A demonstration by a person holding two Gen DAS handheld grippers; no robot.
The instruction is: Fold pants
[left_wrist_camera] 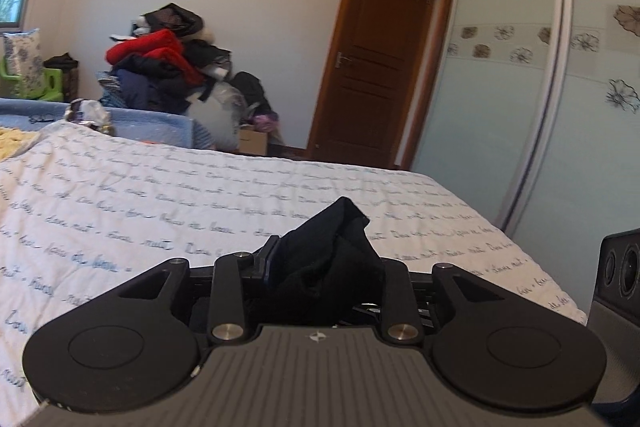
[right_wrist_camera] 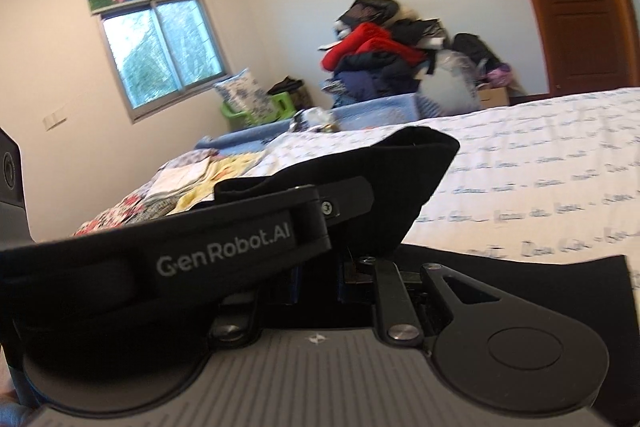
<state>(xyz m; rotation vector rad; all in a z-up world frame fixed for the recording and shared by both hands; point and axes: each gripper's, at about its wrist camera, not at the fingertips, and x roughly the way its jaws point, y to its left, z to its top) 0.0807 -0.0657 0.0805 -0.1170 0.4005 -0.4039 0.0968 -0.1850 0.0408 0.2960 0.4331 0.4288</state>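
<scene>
The pants (left_wrist_camera: 332, 267) are being held up off the bed (left_wrist_camera: 200, 195) by both grippers. In the left wrist view a bunch of black cloth is being gripped in the left gripper (left_wrist_camera: 320, 267), a crumpled peak of it standing up between the jaws. In the right wrist view the right gripper (right_wrist_camera: 320, 267) is clamped on another part of the same garment, a broad fold of black fabric (right_wrist_camera: 400, 179) rising ahead of the jaws and a flat panel trailing out to the right over the bedspread. The pads themselves are being hidden by cloth in both views — the grasp is being judged from the fabric wedged between the jaws.

Handling, as judged: the material is being assessed as soft, light and limp, with no stiffness to keep a shape; it is draping and bunching freely. Nothing fragile is noted. Slippage is being considered possible where only a thin bunch is pinched. A hold at the waistband or hem corners, with a doubled edge, is being judged the more secure.

Legible writing: "GenRobot.AI" is being read in pale letters on a black strap (right_wrist_camera: 224, 251) lying across the right gripper. Rows of blue cursive script are printed on the white bedspread — too blurred to be read.
</scene>
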